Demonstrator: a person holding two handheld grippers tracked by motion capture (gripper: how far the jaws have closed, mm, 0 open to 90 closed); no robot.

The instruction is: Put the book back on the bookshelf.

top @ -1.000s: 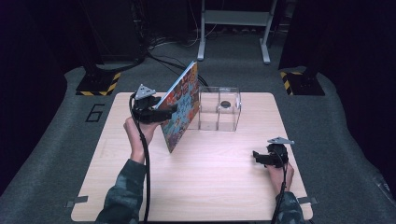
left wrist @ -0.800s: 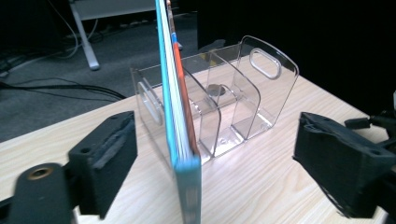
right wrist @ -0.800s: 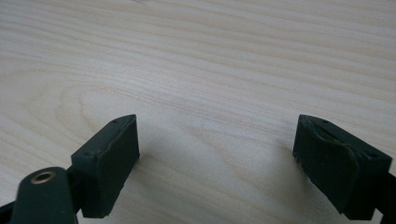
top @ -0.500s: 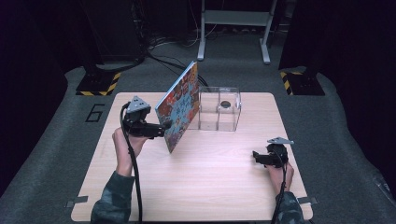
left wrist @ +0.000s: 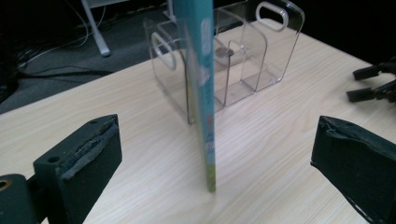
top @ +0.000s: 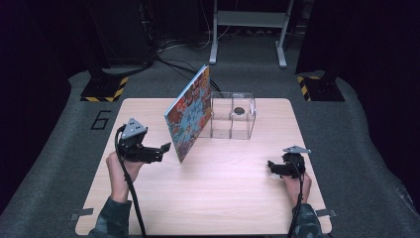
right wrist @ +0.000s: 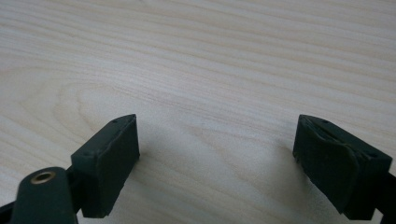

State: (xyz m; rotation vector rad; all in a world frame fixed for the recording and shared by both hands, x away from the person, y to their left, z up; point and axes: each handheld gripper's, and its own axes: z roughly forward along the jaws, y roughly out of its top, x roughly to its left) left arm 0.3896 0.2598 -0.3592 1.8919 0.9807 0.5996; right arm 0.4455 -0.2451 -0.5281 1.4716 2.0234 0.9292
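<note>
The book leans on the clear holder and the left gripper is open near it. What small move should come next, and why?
Probably draw the left gripper a little further back from the book. Its jaws have just been opening and stand wide, apart from the book's edge, and the book rests tilted against the clear holder by itself.

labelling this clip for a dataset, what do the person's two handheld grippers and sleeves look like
Both are black two-fingered tools. The left gripper and right gripper each carry a grey three-cornered plate on top and trail a black cable back along the forearm. Their fingers are blocky, matte black, with worn pad faces; a brass-coloured ring sits at the base of one. The person wears camouflage-patterned sleeves in dark green tones.
</note>
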